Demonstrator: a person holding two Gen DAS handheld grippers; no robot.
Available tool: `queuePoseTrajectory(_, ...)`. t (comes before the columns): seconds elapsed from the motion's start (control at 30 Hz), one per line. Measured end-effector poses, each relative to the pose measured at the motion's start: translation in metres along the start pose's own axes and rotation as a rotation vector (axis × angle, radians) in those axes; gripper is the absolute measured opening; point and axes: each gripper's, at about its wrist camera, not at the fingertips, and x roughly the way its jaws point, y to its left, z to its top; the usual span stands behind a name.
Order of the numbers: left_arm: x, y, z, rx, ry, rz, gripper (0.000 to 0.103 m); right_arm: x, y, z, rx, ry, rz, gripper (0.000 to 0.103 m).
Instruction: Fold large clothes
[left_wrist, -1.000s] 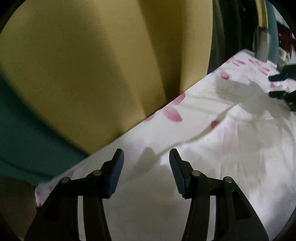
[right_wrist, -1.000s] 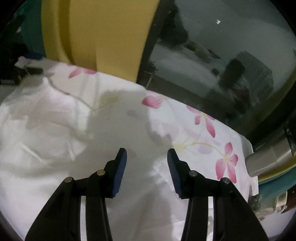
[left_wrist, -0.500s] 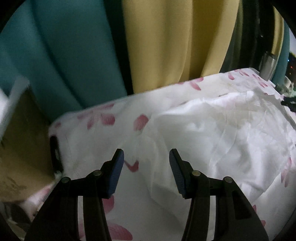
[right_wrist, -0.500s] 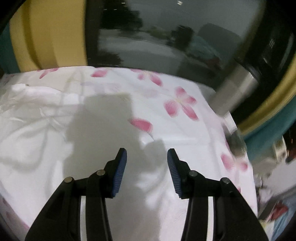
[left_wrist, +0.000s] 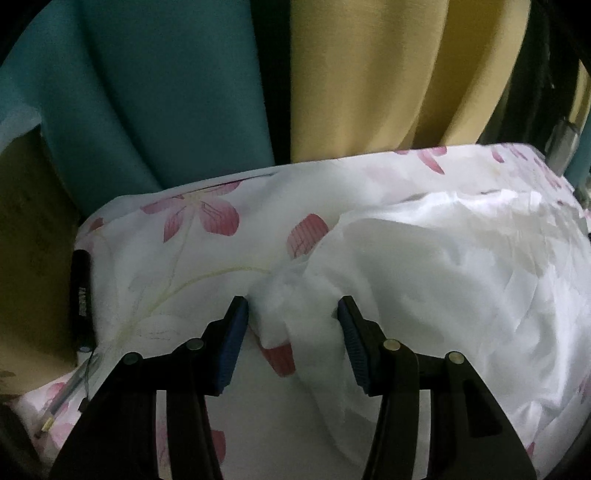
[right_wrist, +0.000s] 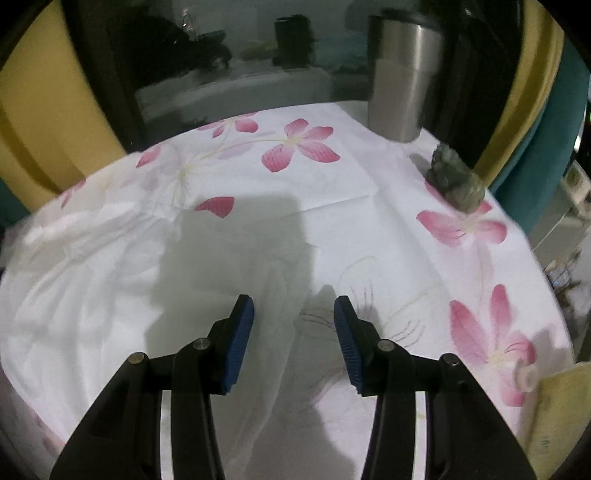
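The thin white garment (left_wrist: 424, 288) lies crumpled on the white tablecloth printed with pink flowers (right_wrist: 325, 206), its edges hard to trace against the cloth and cut off below both views. The left gripper (left_wrist: 291, 314) tilts down with jaws about half open around a raised fold of the garment, pads not pressing, while the right gripper (right_wrist: 293, 310) hangs half open and empty over the garment's sheer edge. Beyond the garment stand a brushed-steel tumbler (right_wrist: 402, 77) and a small grey-green figurine (right_wrist: 456, 177), then teal and yellow curtains (left_wrist: 369, 81).

white garment (left_wrist: 424, 280) on a white cloth (right_wrist: 332, 184) with pink flowers; teal curtain (left_wrist: 166, 92) and yellow curtain (left_wrist: 369, 74) behind; silver tumbler (right_wrist: 402, 77) upper right.
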Motion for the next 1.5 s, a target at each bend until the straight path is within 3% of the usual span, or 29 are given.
queuePoseTrajectory(0.03, 0.001, 0.002, 0.002, -0.005, -0.005, -0.005, 0.051, 0.002, 0.000, 0.001, 0.004, -0.001, 0.005, 0.045)
queuePoseTrajectory(0.07, 0.002, 0.003, 0.004, -0.008, -0.008, -0.010, 0.042, 0.004, 0.001, 0.003, -0.002, -0.009, 0.002, 0.045)
queuePoseTrajectory(0.2, 0.010, 0.012, 0.013, -0.032, -0.018, -0.041, 0.030, 0.012, 0.003, 0.013, -0.004, -0.030, 0.009, 0.045)
queuePoseTrajectory(0.23, 0.012, 0.013, 0.015, -0.034, -0.020, -0.043, 0.022, 0.014, 0.004, 0.015, -0.011, -0.033, 0.019, 0.031)
queuePoseTrajectory(0.27, 0.014, 0.016, 0.018, -0.046, -0.025, -0.047, 0.014, 0.017, 0.004, 0.017, -0.019, -0.029, 0.019, 0.007)
queuePoseTrajectory(0.33, 0.016, 0.020, 0.023, -0.075, -0.035, -0.056, 0.007, 0.019, 0.005, 0.021, -0.027, -0.039, -0.004, 0.003)
queuePoseTrajectory(0.5, 0.015, 0.029, 0.033, -0.137, -0.085, -0.020, 0.007, 0.016, 0.004, 0.027, -0.028, -0.071, -0.056, 0.003)
queuePoseTrajectory(0.63, 0.020, 0.032, 0.038, -0.168, -0.071, 0.001, 0.007, 0.015, 0.002, 0.026, -0.027, -0.072, -0.075, 0.003)
queuePoseTrajectory(0.9, -0.012, 0.038, 0.038, -0.222, -0.123, 0.045, 0.009, 0.013, 0.005, 0.021, -0.041, -0.045, -0.117, 0.003)
queuePoseTrajectory(1.03, -0.032, 0.044, 0.032, -0.247, -0.152, 0.047, 0.010, 0.009, 0.002, 0.017, -0.033, -0.041, -0.139, 0.010)
queuePoseTrajectory(1.1, -0.036, 0.050, 0.028, -0.275, -0.149, 0.036, 0.012, 0.005, -0.001, 0.016, -0.023, -0.048, -0.152, 0.022)
queuePoseTrajectory(1.17, -0.040, 0.055, 0.023, -0.316, -0.139, 0.019, 0.030, -0.003, -0.004, 0.013, -0.009, -0.066, -0.158, 0.047)
queuePoseTrajectory(1.2, -0.043, 0.056, 0.020, -0.329, -0.140, -0.004, 0.034, -0.007, -0.004, 0.012, -0.006, -0.077, -0.158, 0.051)
queuePoseTrajectory(1.4, -0.057, 0.030, -0.003, -0.272, -0.118, -0.044, 0.038, -0.034, 0.002, 0.000, -0.020, -0.106, -0.158, 0.054)
queuePoseTrajectory(1.5, -0.060, 0.010, -0.016, -0.241, -0.102, -0.070, 0.054, -0.046, 0.007, -0.008, -0.024, -0.120, -0.146, 0.054)
